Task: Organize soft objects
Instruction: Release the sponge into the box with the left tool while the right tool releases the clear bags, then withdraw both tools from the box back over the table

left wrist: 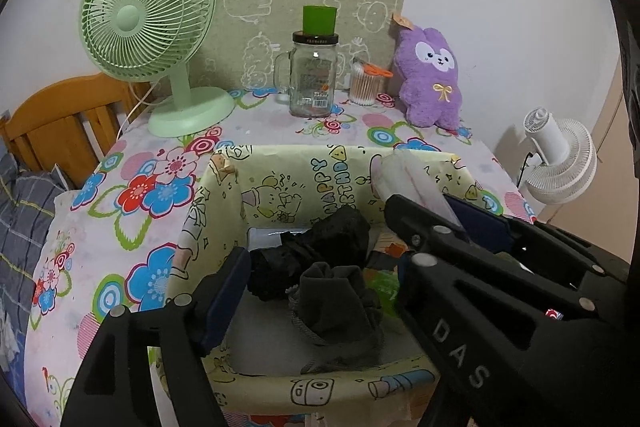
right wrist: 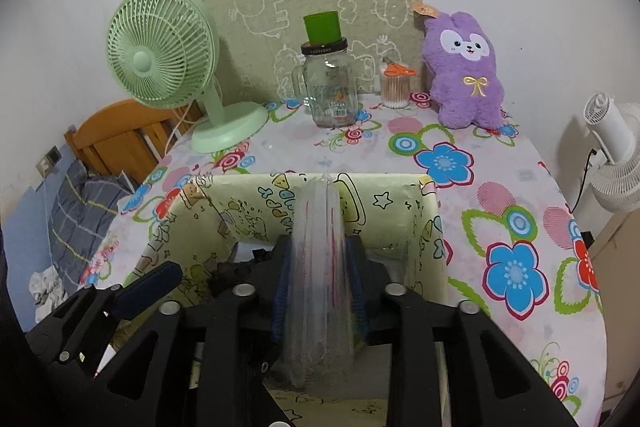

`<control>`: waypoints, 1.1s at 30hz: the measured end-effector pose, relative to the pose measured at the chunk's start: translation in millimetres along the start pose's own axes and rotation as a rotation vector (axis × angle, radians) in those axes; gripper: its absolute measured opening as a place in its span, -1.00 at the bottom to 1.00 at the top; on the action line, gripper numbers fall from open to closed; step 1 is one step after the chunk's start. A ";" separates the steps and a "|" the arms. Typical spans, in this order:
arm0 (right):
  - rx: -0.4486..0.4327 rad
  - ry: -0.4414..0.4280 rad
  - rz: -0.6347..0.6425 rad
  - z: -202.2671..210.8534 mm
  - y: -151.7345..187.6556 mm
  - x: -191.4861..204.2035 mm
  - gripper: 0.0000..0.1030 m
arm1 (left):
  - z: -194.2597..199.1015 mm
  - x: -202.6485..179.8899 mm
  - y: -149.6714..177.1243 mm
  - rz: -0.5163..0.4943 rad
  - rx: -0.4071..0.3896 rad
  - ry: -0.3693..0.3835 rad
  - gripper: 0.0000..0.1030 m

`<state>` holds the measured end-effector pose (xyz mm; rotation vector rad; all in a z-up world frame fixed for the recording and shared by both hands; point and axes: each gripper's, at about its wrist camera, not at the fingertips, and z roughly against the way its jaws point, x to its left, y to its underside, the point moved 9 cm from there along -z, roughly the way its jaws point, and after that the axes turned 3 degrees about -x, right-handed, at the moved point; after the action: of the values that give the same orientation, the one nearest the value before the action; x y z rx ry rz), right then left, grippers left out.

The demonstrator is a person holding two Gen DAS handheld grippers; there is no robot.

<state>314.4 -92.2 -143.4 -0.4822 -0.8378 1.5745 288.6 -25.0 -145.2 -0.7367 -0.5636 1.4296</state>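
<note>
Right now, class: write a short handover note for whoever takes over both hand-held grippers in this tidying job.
Left hand-held gripper: open and empty, poised over the dark socks lying in the yellow cartoon box.
Right hand-held gripper: a clear plastic packet stands between its pads, over the same box; whether they press on it is unclear.
Done: dark soft items are in the box.
Left: put the packet in. The purple plush sits at the table's back, possibly next.
</note>
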 end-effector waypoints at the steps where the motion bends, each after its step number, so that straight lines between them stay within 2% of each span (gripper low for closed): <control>1: 0.003 0.004 0.003 -0.7 0.4 0.2 -0.19 | -0.4 0.1 0.2 -0.001 0.001 0.001 0.51; 3: 0.006 0.014 0.003 -0.5 1.2 -0.6 -0.02 | 0.3 -0.6 0.0 -0.003 -0.001 0.005 0.52; 5: 0.000 0.021 0.003 1.7 0.8 -1.5 0.24 | 1.9 -1.5 -0.7 -0.005 -0.006 0.007 0.53; 17: -0.038 0.046 0.008 25.6 -2.9 -3.7 0.60 | 20.8 -4.3 -4.9 -0.022 -0.044 -0.024 0.77; 33: -0.086 0.066 0.011 69.4 -0.9 -4.9 0.67 | 58.3 -17.8 -1.5 -0.034 -0.092 -0.015 0.83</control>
<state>266.0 -113.7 -98.3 -0.5984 -0.8564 1.5290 245.2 -36.0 -103.9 -0.7867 -0.6543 1.3860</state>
